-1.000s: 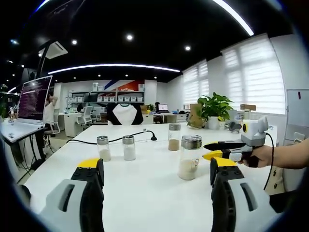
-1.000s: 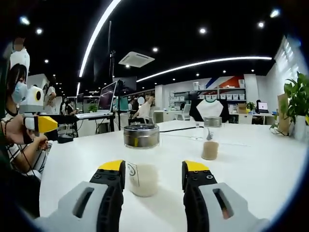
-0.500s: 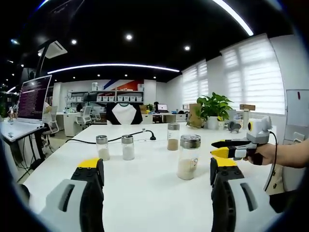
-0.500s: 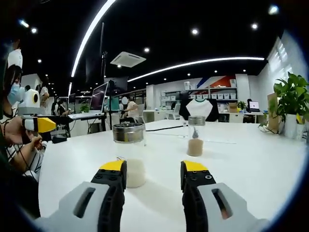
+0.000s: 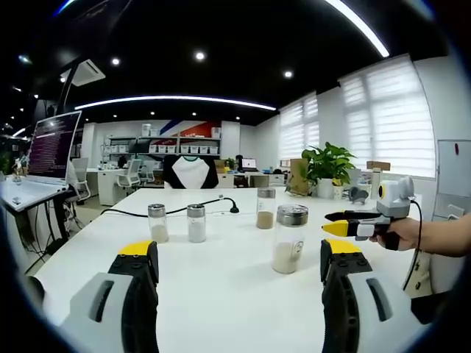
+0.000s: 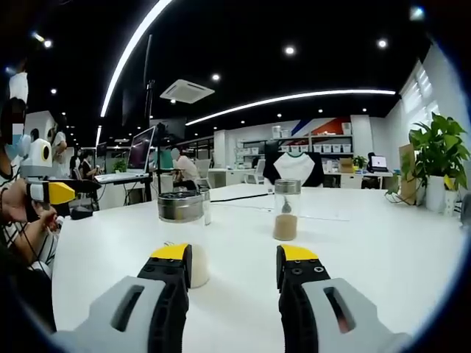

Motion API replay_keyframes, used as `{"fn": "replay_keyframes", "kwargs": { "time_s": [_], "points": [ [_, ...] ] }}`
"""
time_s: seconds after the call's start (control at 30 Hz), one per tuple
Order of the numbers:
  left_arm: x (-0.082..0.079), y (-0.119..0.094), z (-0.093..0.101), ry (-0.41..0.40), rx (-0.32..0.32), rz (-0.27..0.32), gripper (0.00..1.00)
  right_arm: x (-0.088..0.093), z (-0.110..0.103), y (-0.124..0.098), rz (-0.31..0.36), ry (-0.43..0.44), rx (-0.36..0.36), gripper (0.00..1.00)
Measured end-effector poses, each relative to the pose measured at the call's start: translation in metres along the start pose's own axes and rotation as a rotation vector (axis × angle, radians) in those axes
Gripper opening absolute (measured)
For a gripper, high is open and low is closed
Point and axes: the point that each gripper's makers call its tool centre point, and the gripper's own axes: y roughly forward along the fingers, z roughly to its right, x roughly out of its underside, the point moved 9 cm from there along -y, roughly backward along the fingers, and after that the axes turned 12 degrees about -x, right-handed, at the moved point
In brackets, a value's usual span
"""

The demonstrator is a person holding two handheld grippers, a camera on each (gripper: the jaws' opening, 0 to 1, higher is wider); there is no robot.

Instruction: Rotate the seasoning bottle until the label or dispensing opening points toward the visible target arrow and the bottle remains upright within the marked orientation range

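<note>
Glass seasoning bottle [image 5: 288, 239] stands upright on the white table [image 5: 221, 287]; both tongs [image 5: 239, 257] [image 6: 233, 259] gape, holding nothing.

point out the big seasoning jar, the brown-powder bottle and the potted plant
big seasoning jar [image 5: 290, 239]: left gripper view, on its glass body.
brown-powder bottle [image 6: 285, 209]: right gripper view, on its glass side above the powder.
potted plant [image 5: 328, 163]: left gripper view, on its leaves.

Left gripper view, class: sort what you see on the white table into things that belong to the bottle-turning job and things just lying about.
For the job:
- large seasoning bottle, upright, nearest
- right tongs, held beside it
- left tongs, open, nothing held

Lying about:
- two small shakers
- brown-spice jar
- black cable
- potted plant
</note>
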Motion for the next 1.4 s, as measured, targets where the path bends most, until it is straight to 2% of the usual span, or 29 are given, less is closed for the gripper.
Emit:
{"fn": "replay_keyframes", "kwargs": {
  "time_s": [0.4, 0.47, 0.73, 1.13, 1.33, 1.37, 1.4],
  "points": [
    [0.0, -0.002, -0.002, -0.007, -0.004, 0.001, 0.96, -0.017, 0.017, 0.016, -0.025, -0.028, 0.034, 0.49],
    [-0.001, -0.003, -0.004, -0.005, -0.021, 0.001, 0.96, -0.018, 0.02, 0.017, -0.023, -0.022, 0.044, 0.5],
    [-0.002, -0.003, -0.004, -0.002, -0.015, 0.004, 0.96, -0.021, 0.035, 0.026, -0.056, -0.026, 0.064, 0.5],
    [-0.003, -0.003, -0.006, -0.001, -0.023, 0.003, 0.96, -0.035, 0.067, 0.06, -0.106, -0.071, 0.077, 0.51],
    [-0.003, -0.001, -0.005, -0.002, -0.024, 0.0, 0.96, -0.04, 0.087, 0.075, -0.069, -0.052, 0.129, 0.51],
    [-0.003, 0.0, -0.005, -0.01, -0.025, -0.001, 0.96, -0.04, 0.093, 0.077, -0.035, -0.014, 0.157, 0.51],
    [-0.004, 0.001, -0.004, -0.013, -0.024, 0.002, 0.96, -0.04, 0.096, 0.078, -0.046, -0.007, 0.167, 0.52]
  ]
}}
